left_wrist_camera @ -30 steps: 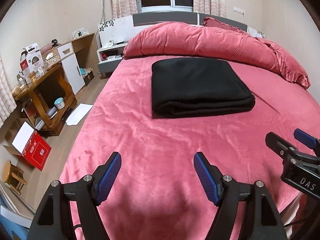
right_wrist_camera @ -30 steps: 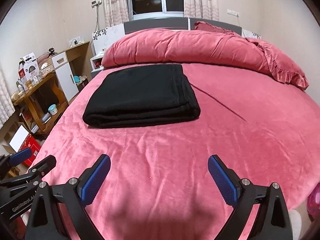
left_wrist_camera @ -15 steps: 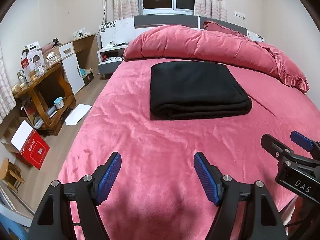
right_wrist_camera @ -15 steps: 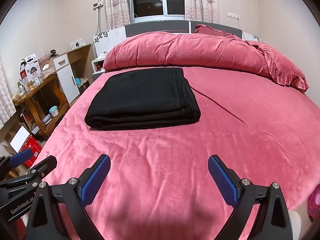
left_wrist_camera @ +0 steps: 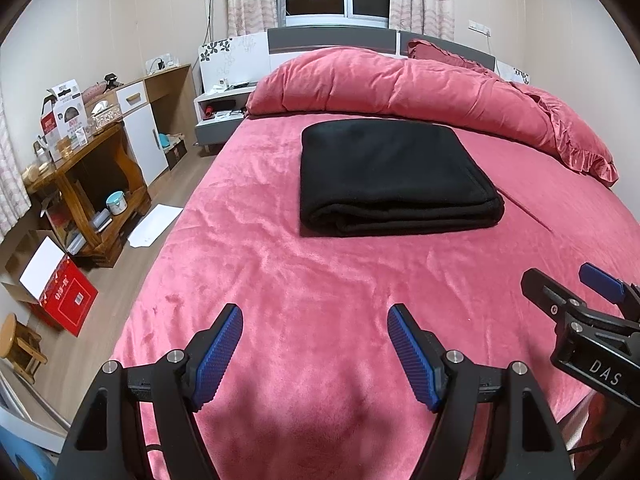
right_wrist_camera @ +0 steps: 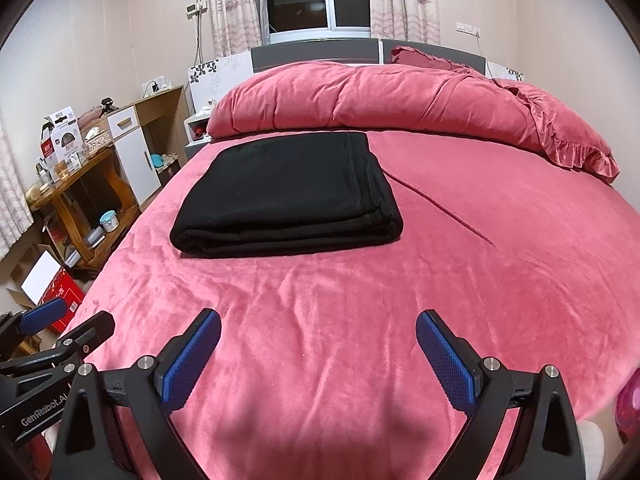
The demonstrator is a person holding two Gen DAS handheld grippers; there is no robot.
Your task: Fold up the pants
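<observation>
The black pants [left_wrist_camera: 394,178] lie folded in a flat, neat pile on the pink bed [left_wrist_camera: 320,288], near the big pink blanket [left_wrist_camera: 400,84] at the head end. The left hand-held gripper [left_wrist_camera: 314,346] hangs over the near part of the bed, tipped down, with its blue pads wide apart and nothing between them. The right hand-held gripper [right_wrist_camera: 318,354] is beside it, tipped down too, released and empty. Both are well apart from the pants.
</observation>
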